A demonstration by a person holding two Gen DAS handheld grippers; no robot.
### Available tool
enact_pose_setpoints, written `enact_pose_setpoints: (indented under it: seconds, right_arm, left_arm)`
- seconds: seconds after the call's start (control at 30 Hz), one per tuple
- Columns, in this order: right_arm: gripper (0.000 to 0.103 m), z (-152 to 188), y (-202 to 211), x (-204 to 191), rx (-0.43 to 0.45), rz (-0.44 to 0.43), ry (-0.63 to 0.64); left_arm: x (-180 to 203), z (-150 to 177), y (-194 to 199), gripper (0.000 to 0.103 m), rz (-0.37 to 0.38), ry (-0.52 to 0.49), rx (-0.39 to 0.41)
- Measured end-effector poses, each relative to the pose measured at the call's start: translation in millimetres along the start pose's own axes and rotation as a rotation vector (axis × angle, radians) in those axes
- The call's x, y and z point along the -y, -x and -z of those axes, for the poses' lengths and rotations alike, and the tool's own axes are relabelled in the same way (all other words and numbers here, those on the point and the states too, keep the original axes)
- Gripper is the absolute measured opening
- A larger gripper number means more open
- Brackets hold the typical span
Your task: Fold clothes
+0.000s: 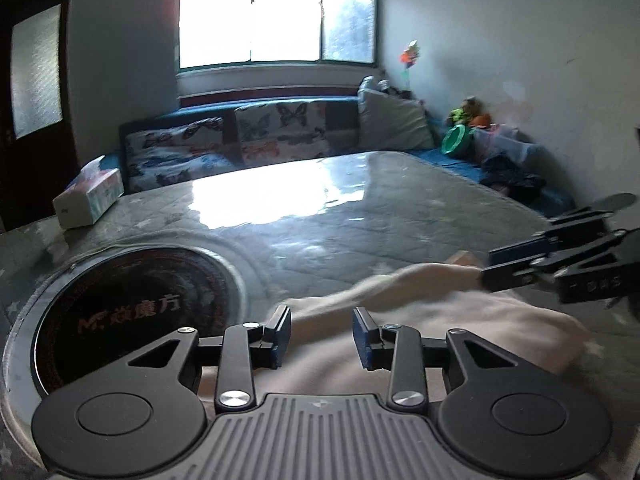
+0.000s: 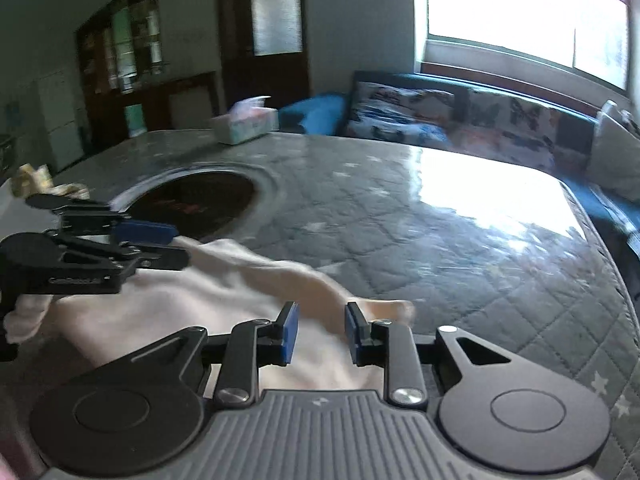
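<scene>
I'm seeing the garment lying on the counter under both claws, the inset hob sitting to its left, the tissue box behind that.

Table covered in grey quilted, star-printed cloth under a glossy clear sheet; window glare on it. Round dark cooktop set into the surface, reddish lettering on its face. Tissue box near the far edge, a tissue sticking up. Sofa behind the table under the window, butterfly-print cushions along the back, a pale pillow at the corner. Green bowl and bright toys beside the pillow. Dark door with frosted pane; glass-front cabinet beside it.
</scene>
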State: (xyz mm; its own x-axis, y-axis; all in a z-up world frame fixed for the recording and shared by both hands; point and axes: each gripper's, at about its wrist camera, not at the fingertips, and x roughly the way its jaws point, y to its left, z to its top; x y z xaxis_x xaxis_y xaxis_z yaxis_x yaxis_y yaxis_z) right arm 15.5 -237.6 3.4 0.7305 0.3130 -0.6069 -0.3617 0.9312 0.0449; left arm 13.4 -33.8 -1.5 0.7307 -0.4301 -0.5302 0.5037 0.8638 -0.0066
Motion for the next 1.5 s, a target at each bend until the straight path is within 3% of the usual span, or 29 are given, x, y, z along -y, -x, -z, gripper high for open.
enact_pose_setpoints:
  seconds: [0.17,0.33,0.47,0.77,1.03,1.5]
  right_arm:
    - [0.025,9,10,-28,-0.004,-0.063,0.053]
    - [0.025,22,10,-42,-0.005,-0.062,0.076]
    - [0.026,35,3,-45,-0.01,-0.061,0.057]
    - [0.028,48,19,-48,0.073,-0.027,0.066]
    - [0.03,66,24,-35,0.068,-0.013,0.004]
    - [0.031,68,40,-21,0.066,0.027,-0.015]
  left_arm:
    - [20,8,24,0.035,0.08,-0.01,0.021]
    - [29,18,22,0.03,0.118,0.008,0.005]
    - [32,25,14,0.03,0.117,0.011,-0.023]
    - [31,33,12,0.03,0.107,0.023,-0.041]
    - [32,35,12,0.03,0.104,0.031,-0.04]
    - [32,33,13,0.031,0.099,0.041,-0.047]
